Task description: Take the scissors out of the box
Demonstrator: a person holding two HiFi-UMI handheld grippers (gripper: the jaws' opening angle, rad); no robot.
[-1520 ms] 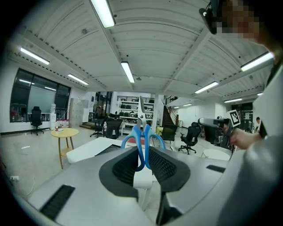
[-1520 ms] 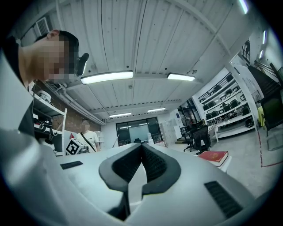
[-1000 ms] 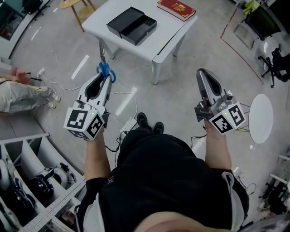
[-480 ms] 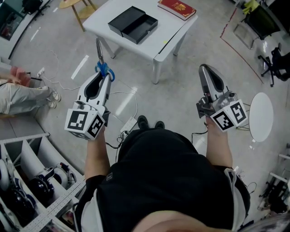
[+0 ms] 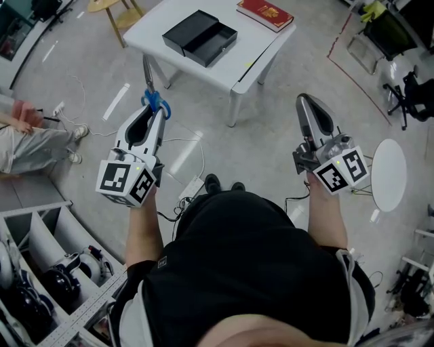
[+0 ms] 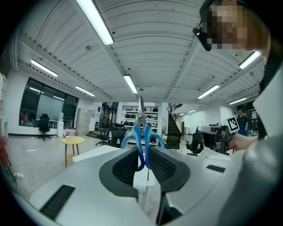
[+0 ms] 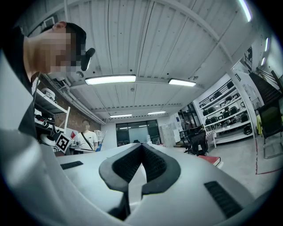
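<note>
Barely shifting since a second ago, left tool [image 5: 156, 114] is pinching scissors [image 5: 150, 91] by the handles, clear of box [image 5: 200, 37]; right tool [image 5: 306, 103] is sitting closed, empty. Removal looks done; setting them down likely follows.

The head view looked steeply down over the person's torso onto the left gripper [image 5: 156, 108], the right gripper [image 5: 306, 103], the floor and the white bench [image 5: 251, 47] ahead. Each gripper view sat low behind its own jaws, facing roughly level across the room, the left with the scissors [image 6: 142, 132] close up. The head and right gripper views shared the red book [image 5: 265, 13] [image 7: 211, 160].
</note>
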